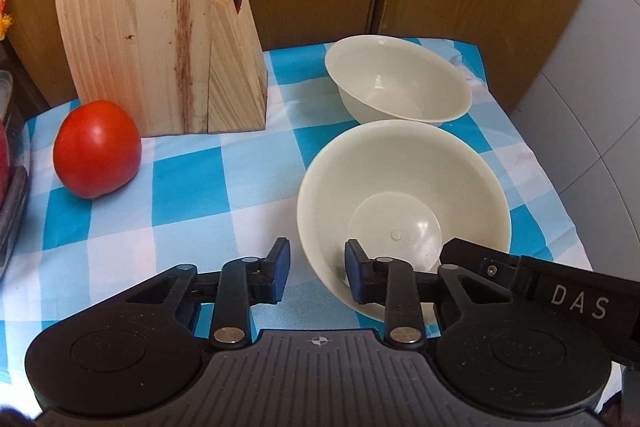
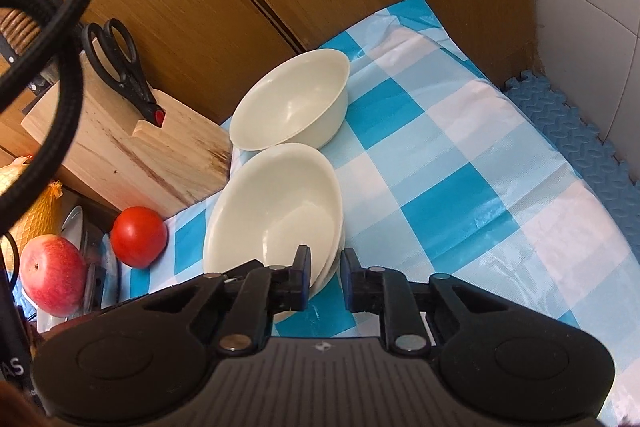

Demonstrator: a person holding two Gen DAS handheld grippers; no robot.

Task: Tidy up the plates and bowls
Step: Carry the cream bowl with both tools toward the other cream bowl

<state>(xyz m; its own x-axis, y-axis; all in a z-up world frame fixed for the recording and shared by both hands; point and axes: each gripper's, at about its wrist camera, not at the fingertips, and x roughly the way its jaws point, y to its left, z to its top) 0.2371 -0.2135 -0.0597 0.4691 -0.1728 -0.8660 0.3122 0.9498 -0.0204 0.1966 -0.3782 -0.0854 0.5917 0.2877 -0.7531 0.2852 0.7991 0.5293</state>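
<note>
Cream round plastic bowl (image 1: 400, 179) sits near the front of the blue-and-white checked cloth (image 1: 192, 183), looking nested on others beneath it, with a 2nd matching cream bowl (image 1: 400, 83) just behind it by the wooden cupboard doors! Both tongs are on it: the left gripper (image 1: 318, 259) is clenched across its near-left wall, 1 blue pad inside and 1 outside. The right gripper (image 2: 326, 267) pinches the rim opposite, while a red tomato (image 1: 96, 149) rests well off to the left.
</note>
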